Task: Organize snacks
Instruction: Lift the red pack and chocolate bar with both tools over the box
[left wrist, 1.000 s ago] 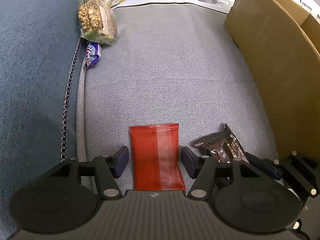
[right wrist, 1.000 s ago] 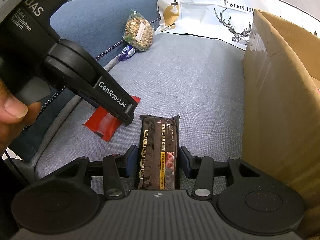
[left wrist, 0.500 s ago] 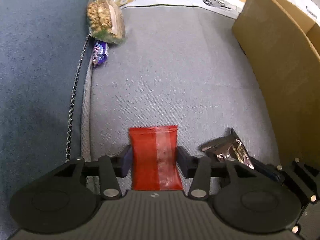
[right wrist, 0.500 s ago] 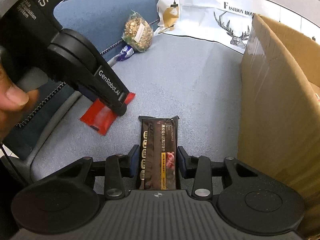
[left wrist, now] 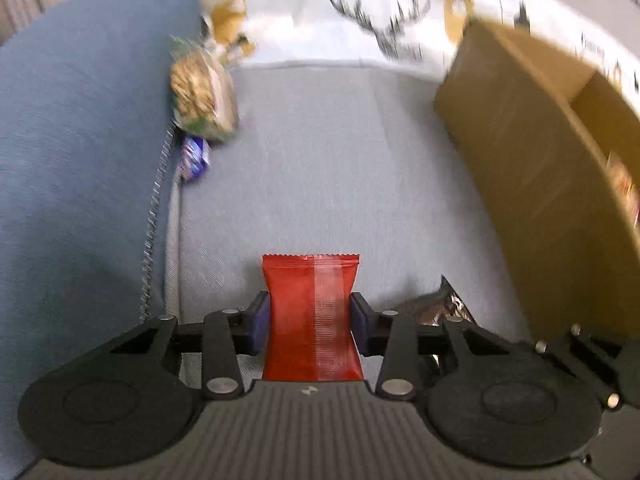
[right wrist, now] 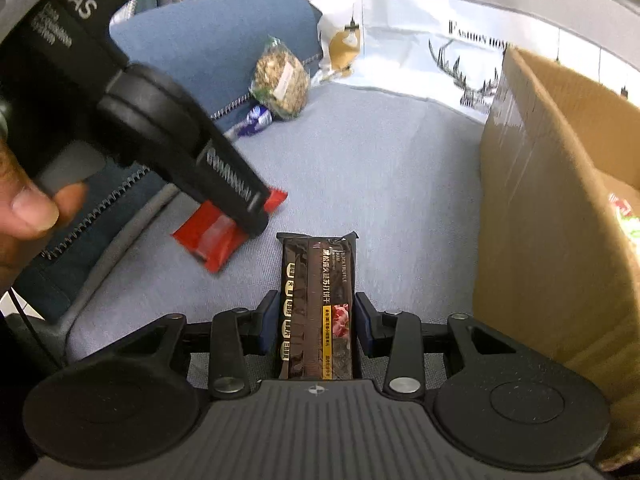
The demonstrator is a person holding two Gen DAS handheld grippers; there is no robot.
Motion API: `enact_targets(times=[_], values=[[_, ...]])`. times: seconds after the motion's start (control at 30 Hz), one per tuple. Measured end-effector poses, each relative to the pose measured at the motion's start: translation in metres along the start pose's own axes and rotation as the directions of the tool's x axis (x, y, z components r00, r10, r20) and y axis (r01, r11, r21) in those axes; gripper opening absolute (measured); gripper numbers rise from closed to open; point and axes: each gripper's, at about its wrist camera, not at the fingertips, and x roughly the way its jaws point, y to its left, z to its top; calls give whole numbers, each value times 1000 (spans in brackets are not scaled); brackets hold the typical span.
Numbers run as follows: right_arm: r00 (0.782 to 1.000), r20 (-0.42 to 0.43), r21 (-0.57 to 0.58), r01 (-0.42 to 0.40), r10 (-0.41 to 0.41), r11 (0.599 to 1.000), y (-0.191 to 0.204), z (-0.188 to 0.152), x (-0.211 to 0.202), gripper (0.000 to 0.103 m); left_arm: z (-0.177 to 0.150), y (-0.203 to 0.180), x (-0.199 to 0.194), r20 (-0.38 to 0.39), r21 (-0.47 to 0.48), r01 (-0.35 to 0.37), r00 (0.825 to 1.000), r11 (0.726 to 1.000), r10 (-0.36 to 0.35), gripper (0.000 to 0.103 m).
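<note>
My left gripper pinches red packet across its waist, lifted off sofa cushion. Right gripper clamps dark biscuit pack — both near cardboard box, likely drop-off.

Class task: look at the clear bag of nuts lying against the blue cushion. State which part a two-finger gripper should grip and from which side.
Grip the bag of nuts across its bulging middle, coming from the open grey seat side. It leans on the blue cushion, so that side is blocked.
</note>
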Motion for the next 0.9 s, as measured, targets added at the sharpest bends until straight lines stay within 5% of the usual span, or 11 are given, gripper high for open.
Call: enact_targets(times=[0.2, 0.43, 0.67, 0.9], values=[[995, 98, 12, 12, -13, 1000, 2, 8, -24, 41, 5, 12, -33, 122, -70, 7, 993, 998, 1, 46], [974, 227, 37, 15, -23, 999, -6, 27, -68, 41, 13, 11, -72, 272, -104, 26, 962, 994, 3, 46], [931, 362, 110, 4, -44, 994, -34, 51, -120, 41, 21, 0, -94, 373, -125, 56, 928, 991, -5, 46], [876, 469, 151, 40, -107, 988, -87, 85, -170, 41, 29, -26, -94, 405, -98, 87, 913, 991, -40, 46]])
